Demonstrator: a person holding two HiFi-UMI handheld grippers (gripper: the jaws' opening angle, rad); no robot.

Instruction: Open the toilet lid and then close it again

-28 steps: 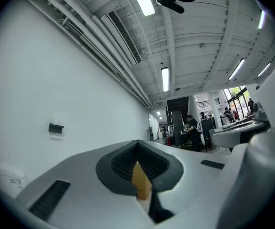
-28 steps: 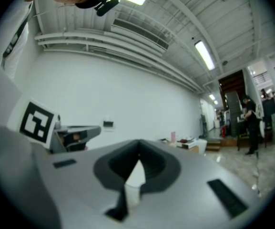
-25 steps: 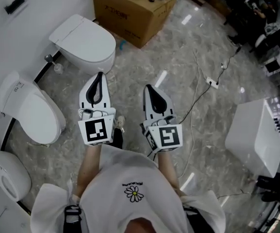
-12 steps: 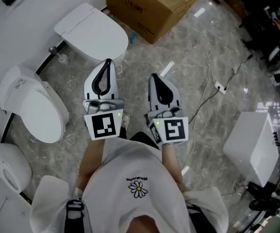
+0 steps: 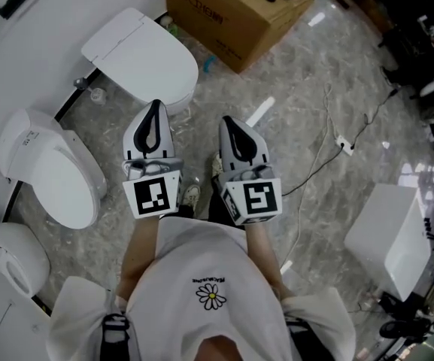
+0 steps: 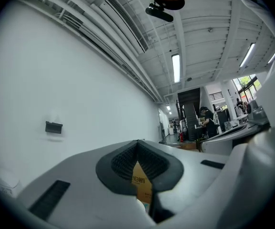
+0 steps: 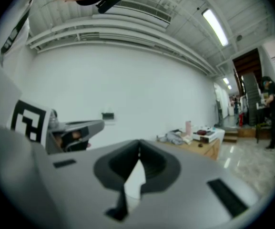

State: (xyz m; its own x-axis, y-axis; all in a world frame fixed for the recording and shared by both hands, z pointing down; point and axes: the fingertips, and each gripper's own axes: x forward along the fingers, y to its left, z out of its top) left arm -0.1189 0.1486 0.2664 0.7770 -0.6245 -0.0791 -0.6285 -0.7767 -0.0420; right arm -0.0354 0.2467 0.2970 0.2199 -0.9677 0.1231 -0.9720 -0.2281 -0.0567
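White toilet [image 5: 145, 55], lid down, stands at twelve o'clock from the left gripper [image 5: 155, 105]. Its fingers [image 6: 120, 162] are pressed together, holding nothing. The right gripper [image 5: 227, 121], at three o'clock beside it, is likewise closed and empty.

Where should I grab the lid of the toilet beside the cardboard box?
Probably the lid at its rounded front edge, coming from the near side with the left gripper: it lies flat and shut, apparently hinged at the far end.
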